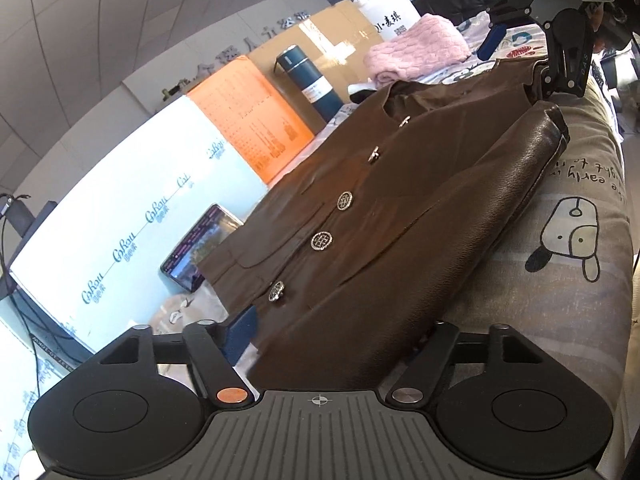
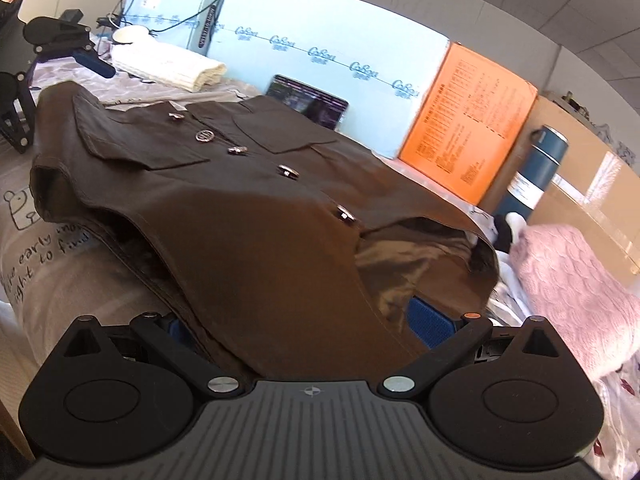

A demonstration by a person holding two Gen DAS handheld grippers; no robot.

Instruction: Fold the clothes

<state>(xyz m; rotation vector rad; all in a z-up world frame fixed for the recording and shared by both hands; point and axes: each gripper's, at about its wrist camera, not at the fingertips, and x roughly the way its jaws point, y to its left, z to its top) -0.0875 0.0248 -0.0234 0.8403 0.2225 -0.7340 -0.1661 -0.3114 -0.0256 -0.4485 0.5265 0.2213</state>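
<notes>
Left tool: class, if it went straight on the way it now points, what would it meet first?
The brown jacket: its hem already lies between the fingers of the left tool. Straight on, the tool would likely push further along the jacket front, towards the lowest button; depth is unclear.

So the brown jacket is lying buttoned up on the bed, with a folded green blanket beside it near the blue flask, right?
Not quite: the folded blanket is pink, not green. The right wrist view shows it clearly, beside the brown jacket and near the blue flask. The rest holds: the jacket lies buttoned on the bed.
</notes>
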